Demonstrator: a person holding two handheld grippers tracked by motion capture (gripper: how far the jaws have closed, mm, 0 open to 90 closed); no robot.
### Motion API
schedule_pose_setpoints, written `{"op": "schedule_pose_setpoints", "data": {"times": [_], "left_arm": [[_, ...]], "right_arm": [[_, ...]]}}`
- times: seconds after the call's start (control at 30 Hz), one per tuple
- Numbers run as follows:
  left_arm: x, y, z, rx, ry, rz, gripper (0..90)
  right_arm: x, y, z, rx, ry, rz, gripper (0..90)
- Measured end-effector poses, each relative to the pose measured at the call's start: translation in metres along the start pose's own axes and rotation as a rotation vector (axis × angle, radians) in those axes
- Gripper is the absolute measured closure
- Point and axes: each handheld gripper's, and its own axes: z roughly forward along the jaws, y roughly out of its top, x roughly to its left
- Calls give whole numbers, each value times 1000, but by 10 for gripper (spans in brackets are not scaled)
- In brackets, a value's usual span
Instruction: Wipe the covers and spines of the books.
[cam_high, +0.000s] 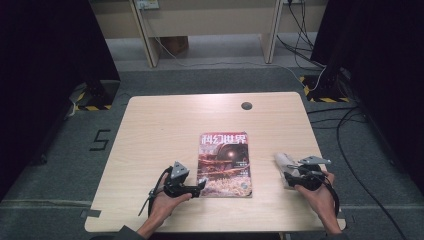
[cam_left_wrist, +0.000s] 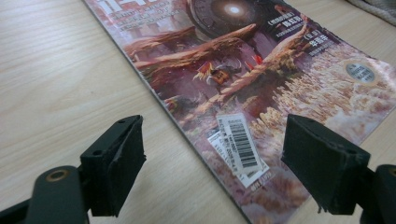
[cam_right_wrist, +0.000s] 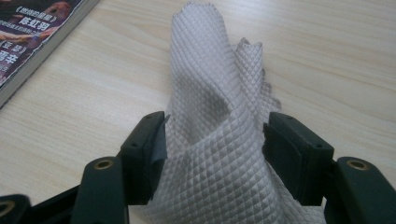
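A magazine (cam_high: 225, 162) with a dark red illustrated cover lies flat near the middle of the wooden table (cam_high: 160, 125). My left gripper (cam_high: 201, 186) sits at its near left corner. In the left gripper view the left gripper (cam_left_wrist: 212, 163) is open; its jaws straddle the magazine (cam_left_wrist: 233, 70) edge beside a barcode sticker (cam_left_wrist: 238, 144), and the pads do not touch it. A white quilted cloth (cam_high: 281, 161) lies to the right of the magazine. My right gripper (cam_high: 288, 176) is on its near end. In the right gripper view both pads of the right gripper (cam_right_wrist: 215, 149) press the bunched cloth (cam_right_wrist: 215, 84).
A round cable hole (cam_high: 246, 105) sits near the table's far edge. A corner of the magazine (cam_right_wrist: 32, 32) lies to the left of the cloth. Cables (cam_high: 350, 130) trail on the grey floor to the right, and wooden furniture legs (cam_high: 150, 45) stand beyond the table.
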Motion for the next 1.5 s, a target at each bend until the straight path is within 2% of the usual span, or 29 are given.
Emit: {"op": "schedule_pose_setpoints", "data": {"times": [0.17, 0.37, 0.4, 0.47, 0.5, 0.53, 0.57, 0.7, 0.8, 0.93, 1.03, 1.27, 1.37, 1.43, 1.5], "left_arm": [[-2, 0, 8, 20, 11, 15, 200], [-4, -1, 17, 48, 2, 28, 199], [-5, -1, 19, 54, -1, 29, 192], [-5, -1, 20, 52, 2, 32, 189], [-6, 0, 20, 53, 4, 33, 195], [-6, -1, 20, 51, 2, 31, 195], [-7, -1, 20, 48, -2, 29, 210], [-8, -1, 19, 51, -9, 26, 248], [-10, -1, 18, 52, -9, 25, 287], [-15, -3, 16, 59, -6, 26, 287], [-20, -4, 15, 63, -4, 25, 287], [-31, -9, 10, 69, -6, 37, 288], [-35, -11, 8, 73, -8, 39, 288], [-38, -12, 7, 75, -11, 43, 288], [-41, -13, 6, 77, -13, 45, 287]], "right_arm": [[-1, -1, 4, 15, -3, -17, 395], [0, 0, 9, 45, -7, -28, 419], [-1, 0, 10, 40, 3, -30, 450], [-1, 0, 10, 41, 13, -22, 455], [-5, 1, 9, 36, 17, 1, 521], [-5, 1, 9, 36, 17, 1, 521], [-6, 0, 9, 32, 14, 3, 558], [-7, 1, 10, 19, 5, -37, 666], [-6, 1, 10, 16, 10, -53, 703], [-5, 2, 8, 12, 12, -49, 731], [-4, 8, 6, -19, 17, -60, 743], [9, 28, 2, -81, 51, -84, 750], [22, 43, 3, -116, 86, -104, 750], [27, 47, 4, -122, 94, -106, 750], [37, 56, 6, -130, 117, -135, 750]]}}
